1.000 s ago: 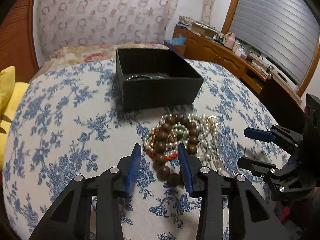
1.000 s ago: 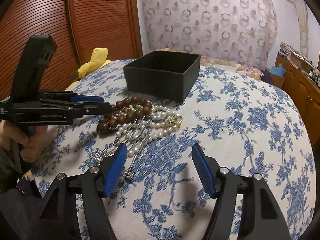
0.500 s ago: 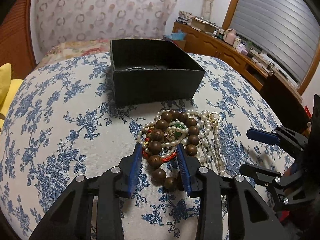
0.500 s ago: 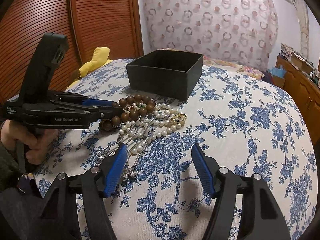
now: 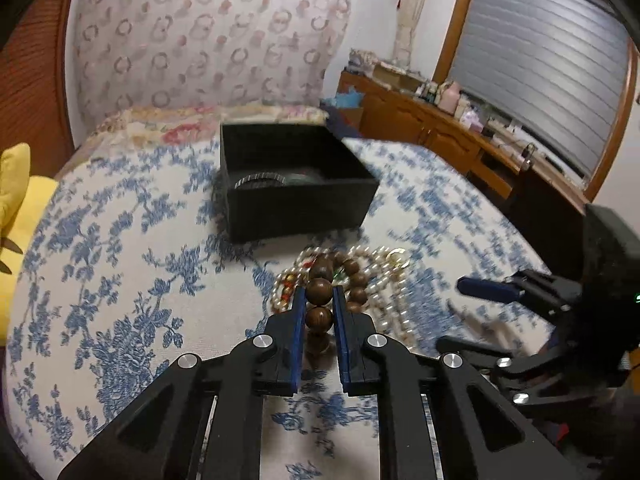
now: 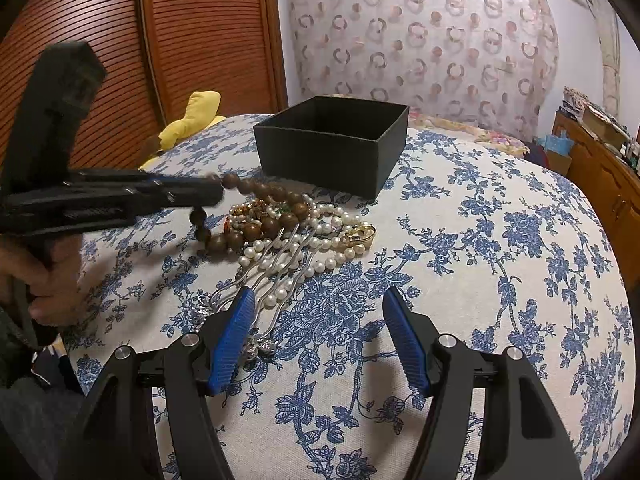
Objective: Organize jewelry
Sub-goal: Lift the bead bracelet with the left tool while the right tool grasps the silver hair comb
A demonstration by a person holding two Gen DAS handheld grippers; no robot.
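My left gripper [image 5: 318, 300] is shut on a brown wooden bead bracelet [image 5: 319, 292] and lifts one end of it off the cloth; it also shows in the right wrist view [image 6: 256, 188], hanging from the left gripper [image 6: 212, 192]. A pile of jewelry lies behind it: a pearl necklace [image 6: 320, 240], silver hair pins [image 6: 276, 264], a gold clasp [image 6: 362, 234]. A black open box [image 5: 296, 180] stands beyond the pile, with a bangle [image 5: 260, 180] inside. My right gripper [image 6: 320, 320] is open and empty, just in front of the pile.
The table [image 6: 480, 280] has a blue floral cloth. A yellow cushion [image 6: 192, 120] lies at its far left edge. A wooden sideboard [image 5: 440, 136] stands on the right, a wooden folding door [image 6: 180, 40] behind the left gripper.
My left gripper has closed on the wooden bead bracelet and raised it from the pile. My right gripper has stayed open in about the same place.
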